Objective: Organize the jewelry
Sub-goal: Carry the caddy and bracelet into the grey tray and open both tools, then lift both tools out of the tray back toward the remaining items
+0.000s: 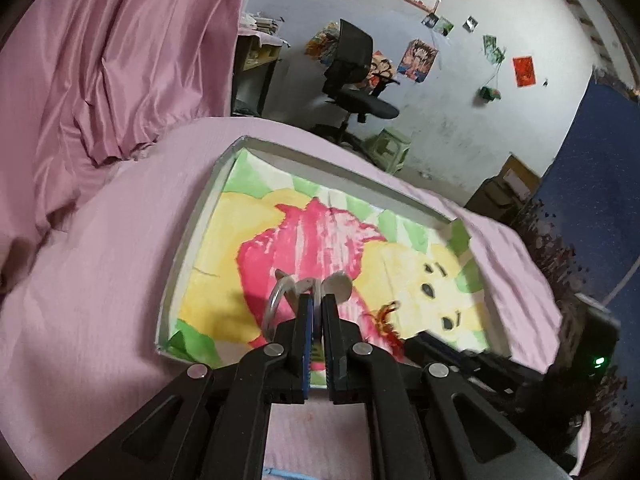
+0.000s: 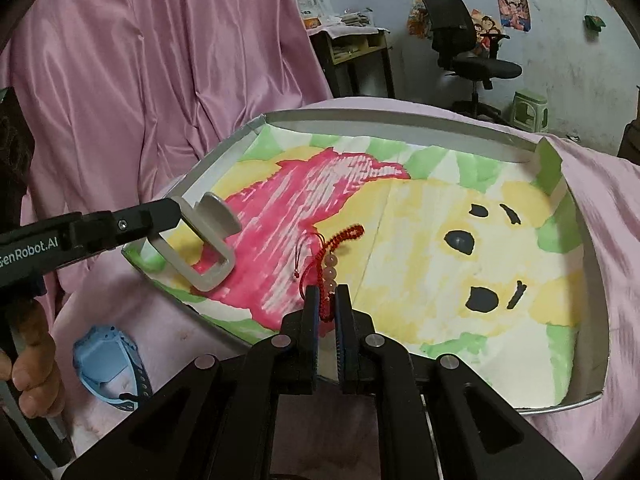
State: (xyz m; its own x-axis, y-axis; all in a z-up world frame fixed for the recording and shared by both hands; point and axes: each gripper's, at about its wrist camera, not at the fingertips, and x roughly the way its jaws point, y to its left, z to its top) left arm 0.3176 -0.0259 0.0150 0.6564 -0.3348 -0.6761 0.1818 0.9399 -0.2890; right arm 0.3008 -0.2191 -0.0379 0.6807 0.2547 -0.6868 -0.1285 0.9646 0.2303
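A shallow box [image 2: 400,117] lined with a pink, yellow and green bear picture lies on the pink bed; it also shows in the left wrist view [image 1: 192,240]. My left gripper [image 1: 316,300] is shut on a grey rectangular holder [image 1: 280,294] with a round foot and holds it over the box's left end; the holder also shows in the right wrist view [image 2: 208,240]. My right gripper [image 2: 328,292] is shut on a red cord bracelet with pale beads [image 2: 330,258], held above the box's middle. The bracelet shows in the left wrist view [image 1: 386,316].
A blue watch [image 2: 110,372] lies on the pink sheet left of the box. Pink curtain [image 2: 160,60] hangs behind. A black office chair [image 2: 460,40], a green stool [image 2: 530,110] and a desk stand beyond the bed.
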